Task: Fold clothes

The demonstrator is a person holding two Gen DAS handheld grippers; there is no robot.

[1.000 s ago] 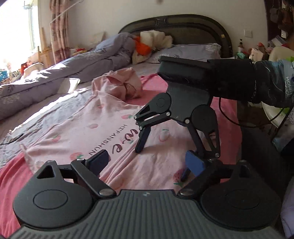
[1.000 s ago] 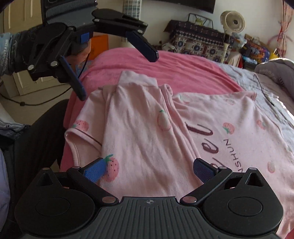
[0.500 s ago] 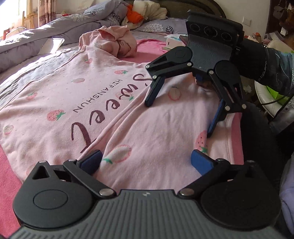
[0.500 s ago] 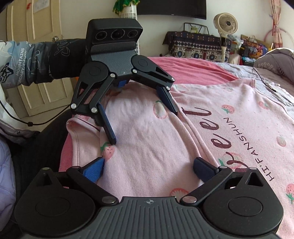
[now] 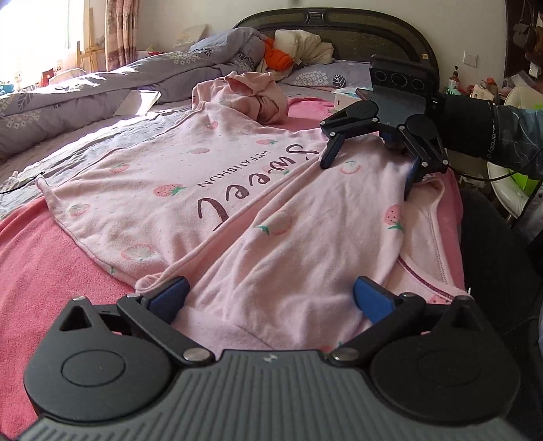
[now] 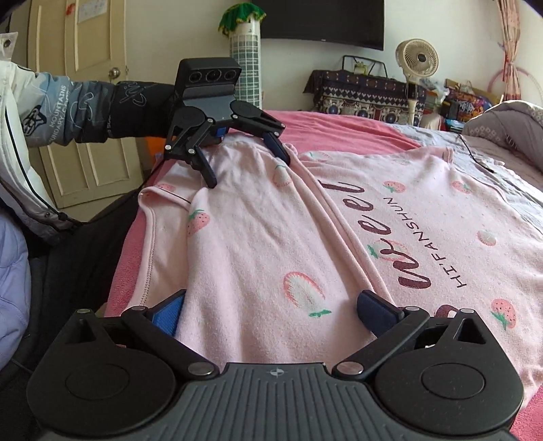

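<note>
A pink strawberry-print shirt (image 5: 135, 190) (image 6: 424, 210) lies flat on the pink bed cover (image 5: 44, 271). One side of it is folded over into a long flap (image 5: 305, 244) (image 6: 254, 237). My left gripper (image 5: 269, 298) (image 6: 246, 166) is open wide and straddles one end of the flap, its blue pads low over the cloth. At the flap's other end my right gripper (image 6: 271, 312) (image 5: 368, 173) is also open wide, its fingertips (image 5: 327, 159) down near the fabric. Neither pinches any cloth.
A bundled pink garment (image 5: 261, 98) lies beyond the shirt, with a grey quilt (image 5: 85, 98) and pillows by the headboard (image 5: 339, 30). The person's dark-clad legs (image 6: 74, 257) press against the bed edge. A door (image 6: 88, 101) and a cluttered cabinet (image 6: 366, 95) stand past the bed.
Both grippers have come down toward the shirt and moved apart along the folded flap. The left jaws have spread a little wider.
</note>
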